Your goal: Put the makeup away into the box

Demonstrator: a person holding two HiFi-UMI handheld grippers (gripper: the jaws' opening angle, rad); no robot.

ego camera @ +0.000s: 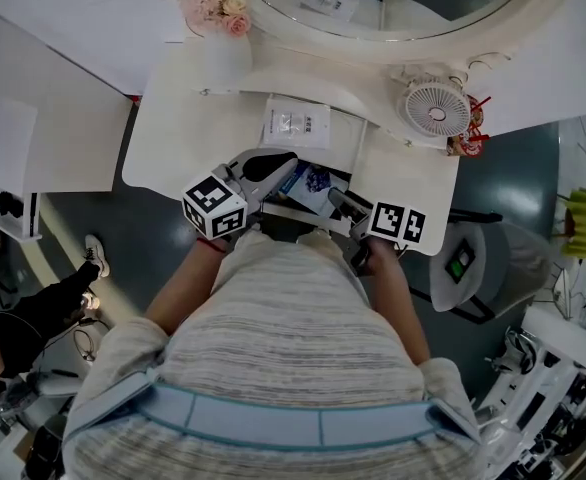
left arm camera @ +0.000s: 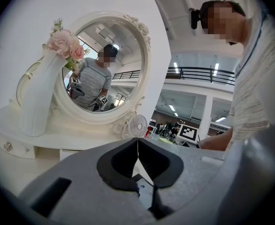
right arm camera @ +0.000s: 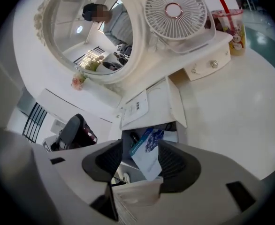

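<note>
The person is standing at the near edge of a white vanity table (ego camera: 173,118), holding both grippers over a white box (ego camera: 339,140) that is sitting open at the table's near middle, its labelled lid flap (ego camera: 295,124) folded back toward the far side. The right gripper (ego camera: 341,202) is tilting down toward the box from the near right, and its jaws are standing wide apart with nothing clamped. In the right gripper view, a blue-and-white makeup packet (right arm camera: 149,149) is showing in the gap of the right gripper (right arm camera: 141,159), lying tilted inside the box (right arm camera: 175,108), and neither pad is pressing on it. A small dark item (right arm camera: 133,137) is lying beside the packet in the box, too small to identify. From the head view the packet (ego camera: 313,181) is sitting in the box opening between the two grippers. The left gripper (ego camera: 285,165) is pointing level across the table from the near left. In its own view the left gripper (left arm camera: 138,161) is showing its jaws closed together, pads meeting with nothing between them. Beyond it an oval mirror (left arm camera: 100,69) is standing at the far side, with a white vase of pink flowers (left arm camera: 39,97) to its left and a small white fan (left arm camera: 138,124) to its right. A clear cup with a red straw (right arm camera: 231,25) is standing just right of the fan (right arm camera: 175,11).
</note>
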